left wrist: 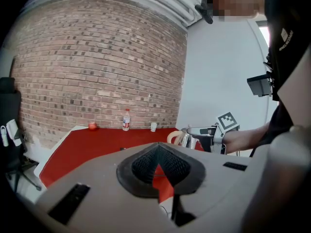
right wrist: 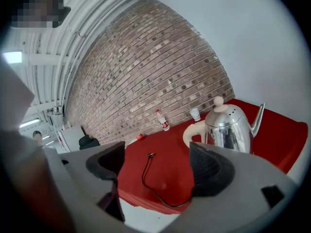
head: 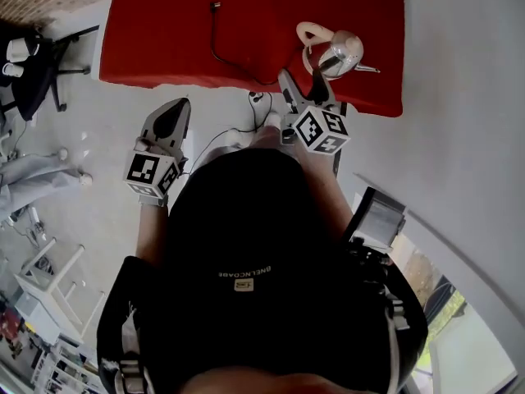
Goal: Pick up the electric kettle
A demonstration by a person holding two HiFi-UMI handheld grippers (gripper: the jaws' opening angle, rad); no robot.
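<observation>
Two claws sit in front of the red table (head: 164, 31), on which the kettle (head: 338, 54) stands upright near the right front corner, with a loose black cable (head: 221, 48) lying to its left. The right claw (right wrist: 160, 166) has its jaws wide apart with nothing between them, and it points at the table edge just short of the kettle's cream handle. The left claw (left wrist: 158, 166) has its pads pressed together, is empty, and sits off the table's front edge, well apart from the kettle.
</observation>
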